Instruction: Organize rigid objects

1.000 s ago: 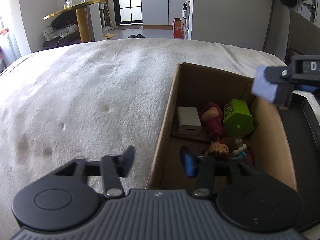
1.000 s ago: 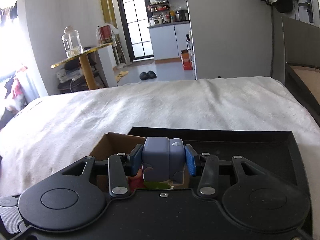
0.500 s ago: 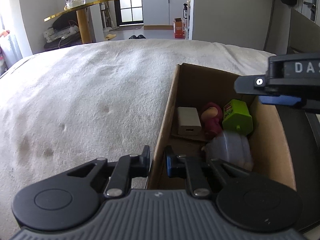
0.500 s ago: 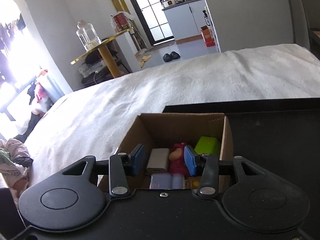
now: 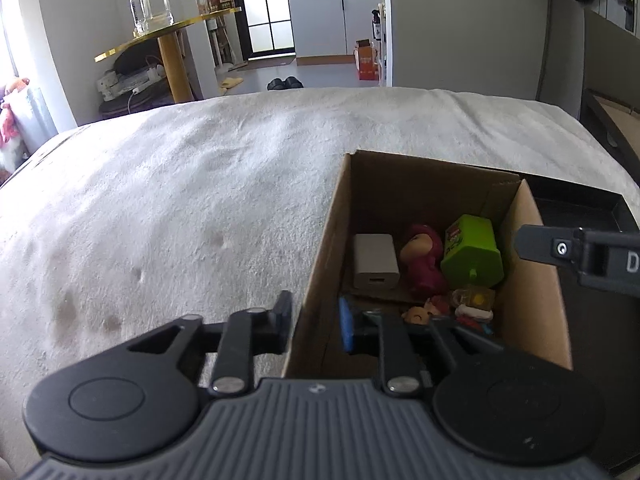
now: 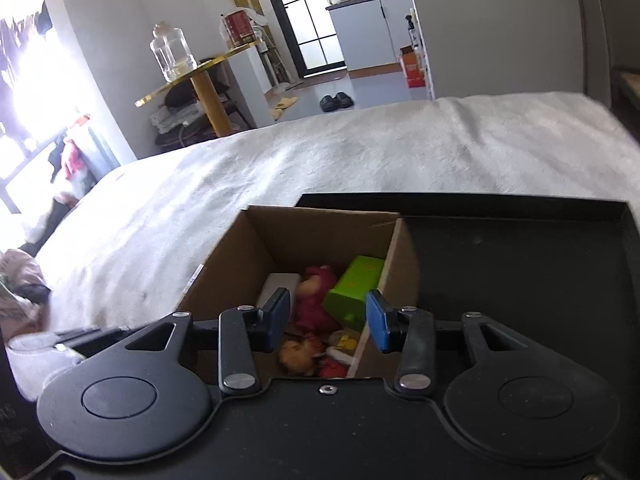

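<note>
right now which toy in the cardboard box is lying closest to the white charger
The dark pink figure. It lies right beside the white charger, between it and the green block; the small orange-haired figure sits nearer the left gripper.

Glass jar (image 5: 150, 2) on gold side table (image 5: 170, 34); black shoes (image 5: 284, 83) on floor; white kitchen cabinet (image 5: 334, 20).

The left gripper (image 5: 314, 326) has its jaws astride the near left wall of the cardboard box (image 5: 320, 256); they have just been opening, and neither pad presses the wall. Ahead of the right finger, inside the box, lie a white charger (image 5: 375, 261), a red doll (image 5: 424, 260) and a green block (image 5: 472, 256). Small figurines (image 5: 448, 308) sit just beyond that finger. The right gripper's finger (image 5: 536, 243) juts in farther right.
</note>
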Demonstrator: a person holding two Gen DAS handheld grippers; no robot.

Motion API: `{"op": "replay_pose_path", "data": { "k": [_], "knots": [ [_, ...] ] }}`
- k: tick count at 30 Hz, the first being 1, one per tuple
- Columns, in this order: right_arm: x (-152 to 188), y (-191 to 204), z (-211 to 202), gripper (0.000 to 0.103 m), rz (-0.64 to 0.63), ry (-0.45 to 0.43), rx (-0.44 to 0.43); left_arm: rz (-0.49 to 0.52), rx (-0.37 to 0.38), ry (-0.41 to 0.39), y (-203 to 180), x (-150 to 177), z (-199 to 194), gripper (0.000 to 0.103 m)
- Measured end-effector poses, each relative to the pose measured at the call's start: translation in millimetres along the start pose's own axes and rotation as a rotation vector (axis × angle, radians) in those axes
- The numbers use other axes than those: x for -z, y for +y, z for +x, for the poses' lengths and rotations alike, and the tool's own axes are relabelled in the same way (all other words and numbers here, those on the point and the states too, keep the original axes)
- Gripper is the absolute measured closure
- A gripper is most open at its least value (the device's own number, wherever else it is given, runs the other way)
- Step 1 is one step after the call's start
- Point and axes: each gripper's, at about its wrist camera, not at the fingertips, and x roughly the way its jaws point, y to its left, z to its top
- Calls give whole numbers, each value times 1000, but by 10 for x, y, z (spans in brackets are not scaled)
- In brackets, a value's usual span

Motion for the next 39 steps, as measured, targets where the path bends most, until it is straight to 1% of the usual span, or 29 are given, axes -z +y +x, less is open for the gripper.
{"op": "replay_pose_path", "data": {
  "k": [2, 5, 10, 12, 13, 15, 17, 18, 22, 26, 31, 36, 39],
  "knots": [
    [2, -40, -38, 60, -5, -1, 1, 8, 2, 4, -37, -5, -12, 56],
    [13, -113, -99, 60, -3, 11, 15, 29, 2, 18, -94, -18, -34, 45],
    [-11, -258, -245, 59, 7, 44, 59, 35, 29, 34, -94, -90, -139, 39],
    [-34, -294, -343, 56, -3, 37, 72, 23, 39, 46, -73, -152, -192, 37],
    [-47, -313, -393, 53, -5, 33, 81, 17, 46, 43, -56, -184, -232, 36],
    [-69, -357, -503, 49, 1, 24, 98, 23, 51, 32, -24, -245, -330, 31],
    [-89, -397, -567, 46, 1, 23, 107, 30, 50, 24, 0, -282, -404, 24],
    [-94, -405, -606, 45, -2, 25, 114, 29, 54, 23, 17, -298, -439, 23],
    [-102, -420, -753, 33, -18, 27, 120, 20, 81, 40, 109, -317, -569, 21],
    [-100, -445, -889, 28, -19, 23, 121, 38, 88, 37, 166, -276, -729, 18],
    [-86, -421, -1065, 23, -21, 30, 106, 67, 137, 54, 201, -213, -897, 16],
    [-66, -329, -1246, 19, -43, 24, 89, 92, 172, 26, 231, -213, -1130, 16],
    [-70, -282, -1357, 17, -50, 10, 85, 122, 172, -2, 228, -228, -1276, 14]
  ]
}}
